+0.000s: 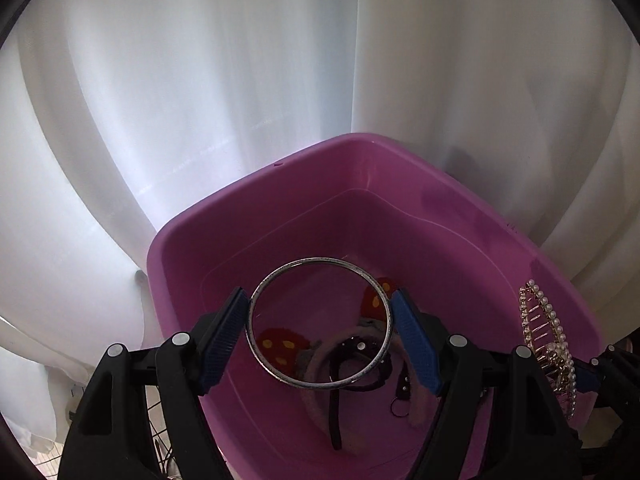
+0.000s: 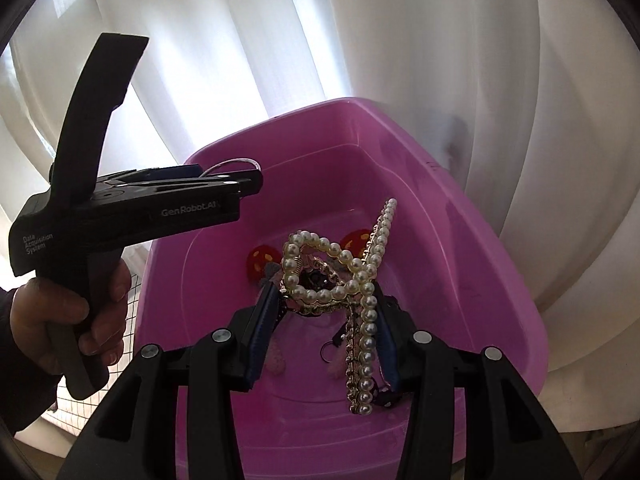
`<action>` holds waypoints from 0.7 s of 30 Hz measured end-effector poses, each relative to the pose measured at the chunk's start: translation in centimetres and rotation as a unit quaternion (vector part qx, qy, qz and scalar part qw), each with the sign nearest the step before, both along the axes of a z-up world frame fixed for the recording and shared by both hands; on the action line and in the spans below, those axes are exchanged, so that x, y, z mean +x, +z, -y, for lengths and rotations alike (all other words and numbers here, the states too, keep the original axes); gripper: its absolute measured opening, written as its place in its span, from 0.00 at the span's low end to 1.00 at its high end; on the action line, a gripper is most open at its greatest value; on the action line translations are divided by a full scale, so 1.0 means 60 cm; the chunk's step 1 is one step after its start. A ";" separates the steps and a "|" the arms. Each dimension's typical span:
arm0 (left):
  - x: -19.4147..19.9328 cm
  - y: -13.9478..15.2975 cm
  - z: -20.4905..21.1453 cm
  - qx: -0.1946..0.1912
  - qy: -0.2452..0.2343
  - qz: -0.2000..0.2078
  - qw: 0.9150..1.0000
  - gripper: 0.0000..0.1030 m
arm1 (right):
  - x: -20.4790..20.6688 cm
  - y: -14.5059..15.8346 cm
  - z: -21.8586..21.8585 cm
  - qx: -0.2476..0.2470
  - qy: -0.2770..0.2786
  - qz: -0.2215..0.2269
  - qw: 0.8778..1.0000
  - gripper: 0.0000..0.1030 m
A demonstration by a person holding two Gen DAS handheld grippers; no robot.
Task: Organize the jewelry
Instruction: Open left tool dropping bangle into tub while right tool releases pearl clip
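Note:
My left gripper [image 1: 320, 308] is shut on a silver bangle [image 1: 276, 282], held over a pink plastic tub [image 1: 280, 184]. In the right wrist view the left gripper [image 2: 240, 178] shows side-on above the tub's [image 2: 460, 216] left rim. My right gripper [image 2: 324, 300] is shut on a pearl hair clip [image 2: 362, 304] above the tub. That clip also shows at the right in the left wrist view [image 1: 550, 344]. In the tub lie red headbands with yellow dots [image 1: 282, 346], a grey band and dark accessories [image 1: 352, 348].
White curtains [image 1: 200, 80] hang close behind the tub. A wire mesh surface [image 2: 132, 312] shows under the tub at the left. A small metal ring [image 2: 329, 351] lies on the tub floor.

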State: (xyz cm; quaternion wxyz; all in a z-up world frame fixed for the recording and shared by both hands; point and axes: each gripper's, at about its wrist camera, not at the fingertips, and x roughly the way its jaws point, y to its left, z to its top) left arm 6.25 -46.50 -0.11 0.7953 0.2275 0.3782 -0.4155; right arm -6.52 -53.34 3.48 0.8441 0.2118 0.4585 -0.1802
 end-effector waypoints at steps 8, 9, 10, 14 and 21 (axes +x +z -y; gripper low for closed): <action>0.015 -0.045 0.044 0.082 -0.028 -0.052 0.995 0.70 | 0.024 -0.036 0.008 0.038 0.004 -0.027 0.999 0.43; 0.017 -0.049 0.047 0.089 -0.030 -0.059 0.994 0.70 | 0.027 -0.040 0.010 0.043 0.002 -0.030 0.999 0.43; 0.019 -0.053 0.049 0.094 -0.032 -0.070 0.993 0.70 | 0.028 -0.043 0.011 0.045 0.000 -0.033 0.998 0.43; 0.031 -0.066 0.055 0.110 -0.028 -0.100 0.989 0.70 | 0.043 -0.061 0.029 0.052 -0.005 -0.047 0.998 0.43; 0.035 -0.080 0.063 0.117 -0.033 -0.116 0.986 0.85 | 0.052 -0.059 0.038 0.047 -0.009 -0.038 0.998 0.68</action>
